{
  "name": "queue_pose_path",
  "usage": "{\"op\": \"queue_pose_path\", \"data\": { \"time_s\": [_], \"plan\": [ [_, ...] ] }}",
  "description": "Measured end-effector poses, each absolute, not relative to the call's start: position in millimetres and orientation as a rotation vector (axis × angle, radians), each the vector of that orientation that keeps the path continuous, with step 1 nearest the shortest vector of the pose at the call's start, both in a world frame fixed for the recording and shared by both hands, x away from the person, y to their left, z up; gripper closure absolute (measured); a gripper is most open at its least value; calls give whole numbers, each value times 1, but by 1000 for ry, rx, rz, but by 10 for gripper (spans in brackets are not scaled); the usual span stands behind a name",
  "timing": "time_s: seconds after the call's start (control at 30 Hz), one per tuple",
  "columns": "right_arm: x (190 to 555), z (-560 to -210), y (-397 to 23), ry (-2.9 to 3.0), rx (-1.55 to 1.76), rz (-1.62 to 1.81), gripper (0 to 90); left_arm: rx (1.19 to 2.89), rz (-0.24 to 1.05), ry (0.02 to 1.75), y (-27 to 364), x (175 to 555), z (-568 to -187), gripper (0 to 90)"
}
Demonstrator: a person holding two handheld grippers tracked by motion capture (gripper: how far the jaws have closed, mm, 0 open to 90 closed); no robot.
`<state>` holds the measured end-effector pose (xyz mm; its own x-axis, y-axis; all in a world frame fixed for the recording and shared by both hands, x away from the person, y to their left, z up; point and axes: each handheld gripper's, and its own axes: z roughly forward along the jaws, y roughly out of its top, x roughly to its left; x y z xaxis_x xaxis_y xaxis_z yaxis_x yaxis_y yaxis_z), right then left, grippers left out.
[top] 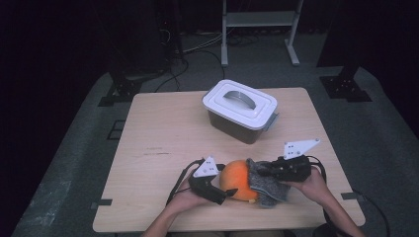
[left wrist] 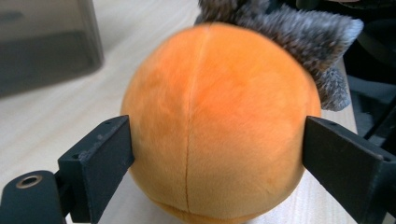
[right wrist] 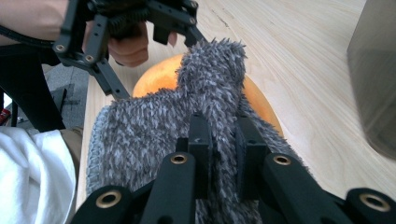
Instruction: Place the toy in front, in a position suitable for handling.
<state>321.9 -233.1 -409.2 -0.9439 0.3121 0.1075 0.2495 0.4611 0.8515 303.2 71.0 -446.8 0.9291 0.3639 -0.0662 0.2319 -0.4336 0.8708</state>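
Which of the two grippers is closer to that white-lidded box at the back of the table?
The right. The right gripper, clamped on the grey fuzzy cloth, sits just in front of the box. The left gripper, its jaws wide around the orange ball, is lower and further left.

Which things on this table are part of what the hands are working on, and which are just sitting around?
In the job:
- orange plush ball, between the jaws of the left tongs
- grey fuzzy cloth, pinched in the right tongs and draped against the ball

Lying about:
- lidded plastic box, closed, farther back on the table
- metal stand on the floor beyond
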Motion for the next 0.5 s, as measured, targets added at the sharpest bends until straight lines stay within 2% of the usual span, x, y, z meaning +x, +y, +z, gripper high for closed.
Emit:
{"op": "queue_pose_path", "data": {
  "time_s": [0.03, 0.1, 0.2, 0.33, 0.5],
  "plan": [
    [321, -407, -232, 2631, 508, 1512, 793, 2047, 156, 422, 71, 303, -447, 98],
    [319, -400, -227, 2634, 473, 1496, 794, 2053, 213, 390, 71, 300, -444, 204],
    [312, -385, -212, 2629, 382, 1512, 796, 2029, 279, 376, 67, 295, -437, 280],
    [307, -376, -188, 2640, 280, 1402, 796, 2033, 340, 366, 64, 290, -434, 297],
    [313, -383, -199, 2659, 315, 1353, 798, 2022, 311, 362, 69, 291, -436, 286]
  ]
}}
